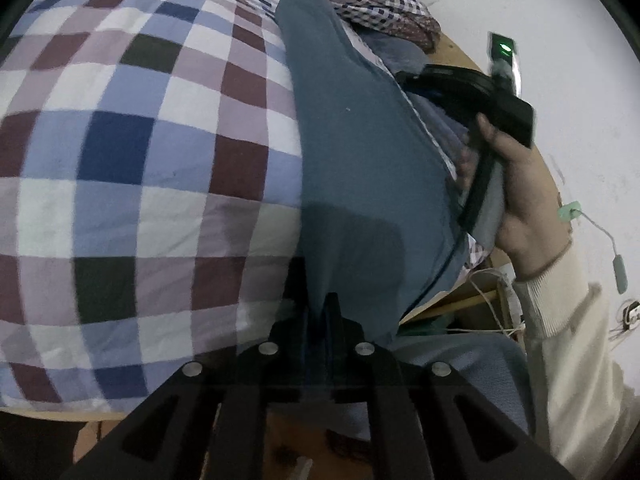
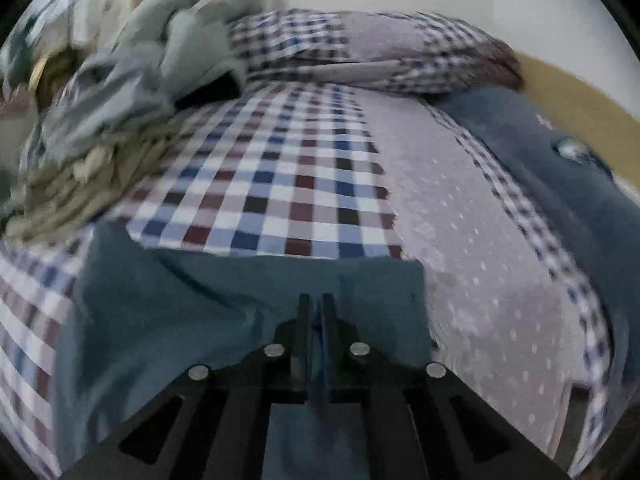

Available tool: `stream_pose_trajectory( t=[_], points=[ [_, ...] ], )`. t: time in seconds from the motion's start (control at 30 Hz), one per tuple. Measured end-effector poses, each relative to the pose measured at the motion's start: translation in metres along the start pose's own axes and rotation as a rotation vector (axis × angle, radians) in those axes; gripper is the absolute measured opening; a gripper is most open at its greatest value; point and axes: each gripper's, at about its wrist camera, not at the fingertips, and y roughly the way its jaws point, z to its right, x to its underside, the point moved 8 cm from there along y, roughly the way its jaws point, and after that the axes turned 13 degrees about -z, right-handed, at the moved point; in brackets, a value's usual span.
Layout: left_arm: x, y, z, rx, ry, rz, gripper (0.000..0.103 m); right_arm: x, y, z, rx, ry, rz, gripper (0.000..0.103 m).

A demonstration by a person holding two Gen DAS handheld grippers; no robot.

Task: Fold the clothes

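The left gripper [image 1: 319, 312] has its fingers drawn together to a narrow slit, pinching an edge of the teal garment [image 1: 360, 168]; the cloth runs up and away from the fingertips as a long, taut band. In the right wrist view the right gripper [image 2: 316, 312] is likewise closed to a thin gap on the same teal garment [image 2: 240, 292], whose fabric spreads to the left of and ahead of the fingers, creased toward the left.

The garment lies over a checked bedsheet [image 1: 140, 152] in white, blue and maroon squares. In the left view the person's right hand [image 1: 520, 200], with a cream sleeve [image 1: 568, 320] at the wrist, grips the black handle of the other tool beyond the cloth's right edge. Farther off in the right view are a checked pillow [image 2: 360, 56], a grey crumpled garment [image 2: 160, 52] at left, and a dark navy garment [image 2: 560, 176] at right, blurred.
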Motion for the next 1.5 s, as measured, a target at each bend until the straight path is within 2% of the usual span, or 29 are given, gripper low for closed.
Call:
stream_pose_trajectory(
  t=[0.07, 0.13, 0.2, 0.27, 0.3, 0.47, 0.53, 0.67, 0.83, 0.9, 0.93, 1.0, 1.17, 1.23, 1.37, 1.5],
  points=[
    [0.0, -0.012, -0.002, -0.014, 0.003, 0.024, 0.008, 0.008, -0.013, 0.008, -0.074, 0.069, 0.017, 0.018],
    [-0.003, -0.029, -0.001, 0.009, 0.007, 0.078, 0.022, 0.018, -0.022, 0.007, -0.133, 0.091, 0.041, 0.036],
    [-0.01, -0.049, 0.005, 0.035, 0.03, 0.158, 0.06, 0.028, -0.032, 0.006, -0.192, 0.112, 0.065, 0.039],
    [-0.02, -0.067, 0.013, 0.041, 0.061, 0.23, 0.075, 0.025, -0.034, 0.01, -0.212, 0.132, 0.072, 0.039],
    [-0.026, -0.073, 0.017, 0.038, 0.076, 0.248, 0.079, 0.024, -0.035, 0.012, -0.221, 0.142, 0.076, 0.04],
    [-0.071, -0.083, 0.031, -0.002, 0.117, 0.287, 0.081, 0.018, -0.04, 0.023, -0.271, 0.192, 0.093, 0.041],
    [-0.089, -0.084, 0.035, -0.016, 0.128, 0.293, 0.081, 0.015, -0.042, 0.027, -0.291, 0.212, 0.1, 0.045],
    [-0.121, -0.076, 0.032, -0.035, 0.136, 0.261, 0.081, 0.013, -0.036, 0.033, -0.333, 0.218, 0.076, 0.046],
    [-0.169, -0.045, 0.02, -0.043, 0.109, 0.203, 0.081, 0.008, -0.034, 0.038, -0.355, 0.205, 0.096, 0.046],
    [-0.188, -0.035, 0.014, -0.044, 0.097, 0.187, 0.081, 0.006, -0.032, 0.039, -0.367, 0.2, 0.098, 0.051],
    [-0.196, -0.03, 0.011, -0.038, 0.088, 0.181, 0.081, 0.006, -0.031, 0.039, -0.371, 0.198, 0.096, 0.056],
    [-0.21, -0.023, 0.005, -0.012, 0.071, 0.172, 0.081, 0.004, -0.029, 0.038, -0.385, 0.191, 0.103, 0.061],
    [-0.231, -0.011, -0.001, 0.086, 0.058, 0.163, 0.081, 0.003, -0.022, 0.042, -0.391, 0.177, 0.087, 0.063],
    [-0.235, -0.009, 0.0, 0.112, 0.067, 0.157, 0.081, 0.004, -0.02, 0.047, -0.394, 0.187, 0.084, 0.068],
    [-0.248, -0.004, 0.003, 0.168, 0.072, 0.13, 0.081, 0.007, -0.015, 0.059, -0.413, 0.218, 0.07, 0.072],
    [-0.258, -0.001, 0.003, 0.18, 0.078, 0.095, 0.081, 0.012, -0.011, 0.07, -0.433, 0.241, 0.046, 0.072]
  ],
)
